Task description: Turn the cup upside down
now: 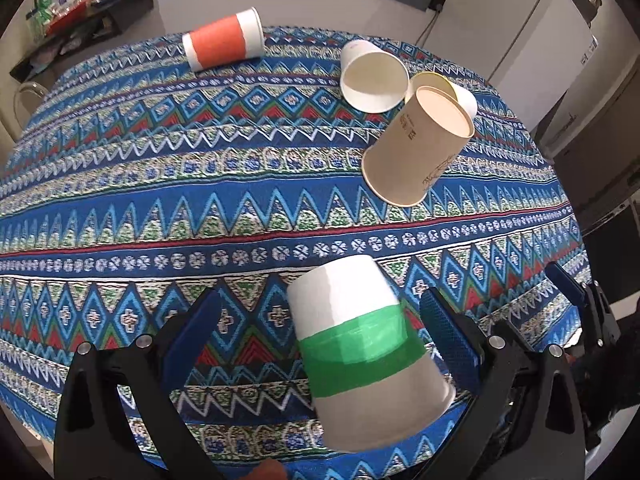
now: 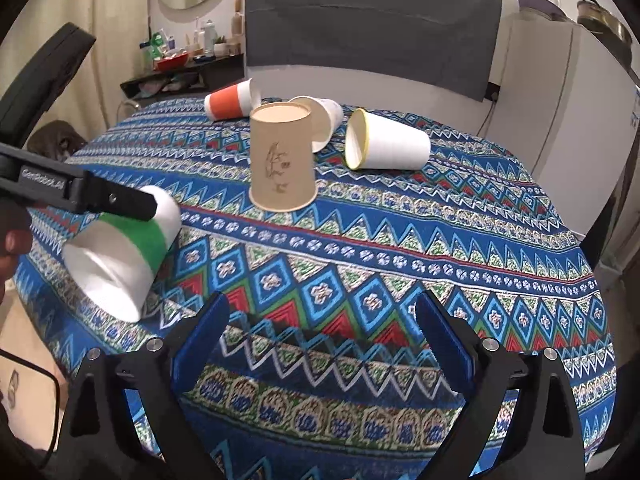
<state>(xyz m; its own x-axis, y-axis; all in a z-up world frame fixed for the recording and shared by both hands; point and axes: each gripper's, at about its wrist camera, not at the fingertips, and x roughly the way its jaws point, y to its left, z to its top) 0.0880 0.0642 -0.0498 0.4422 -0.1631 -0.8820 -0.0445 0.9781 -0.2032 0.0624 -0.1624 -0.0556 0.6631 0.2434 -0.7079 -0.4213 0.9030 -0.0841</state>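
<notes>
Green cup (image 1: 364, 360) lies tilted between spread left gripper (image 1: 332, 344) fingers, base toward 12 o'clock (contact unclear); right gripper (image 2: 324, 344) spread, empty.

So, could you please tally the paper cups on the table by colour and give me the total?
Green-banded white paper cup: 1
Orange-banded white paper cup: 1
Plain tan paper cup: 1
White paper cup with yellow rim: 1
Plain white paper cup: 1
Total: 5 cups
</notes>
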